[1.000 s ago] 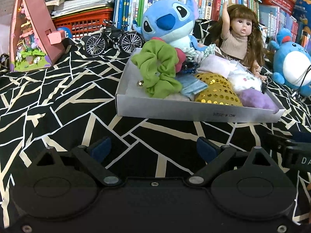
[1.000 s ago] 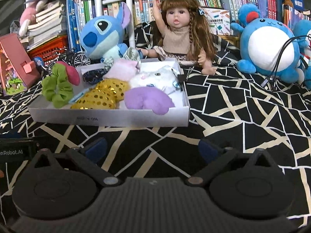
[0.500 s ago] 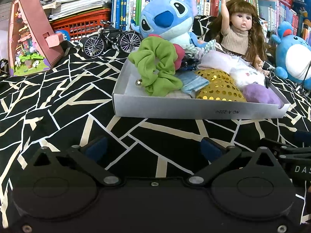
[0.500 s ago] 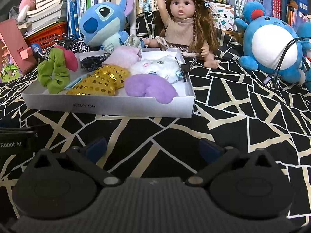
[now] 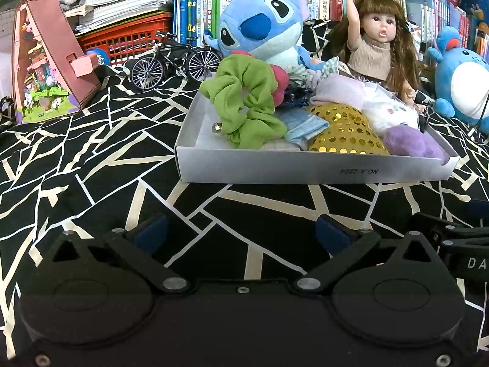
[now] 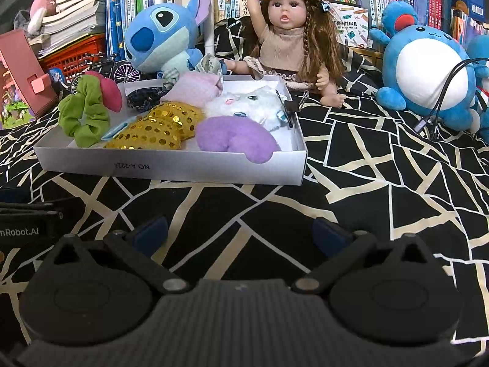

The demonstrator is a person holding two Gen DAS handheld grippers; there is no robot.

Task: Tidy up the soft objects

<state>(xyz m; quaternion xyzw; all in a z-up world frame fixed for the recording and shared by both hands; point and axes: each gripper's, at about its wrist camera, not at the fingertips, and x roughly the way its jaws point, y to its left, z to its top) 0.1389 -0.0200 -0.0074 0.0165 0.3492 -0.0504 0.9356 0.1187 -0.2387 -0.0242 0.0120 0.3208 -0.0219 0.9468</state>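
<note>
Soft items heaped in shallow white cardboard tray (image 5: 305, 169) on black-and-cream geometric cloth (image 6: 382, 177).
Left gripper (image 5: 241, 232) and right gripper (image 6: 241, 231): jaws spread wide, empty, just short of tray; green fabric scrunchie (image 5: 247, 104) at its left end.

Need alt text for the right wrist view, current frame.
The open right gripper hovers over a black patterned cloth, facing a white tray of soft items: green scrunchie, gold sequin pouch, purple plush. Behind sit a doll and Stitch plush.

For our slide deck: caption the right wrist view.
Open right gripper faces a white tray of soft items on patterned cloth.
</note>
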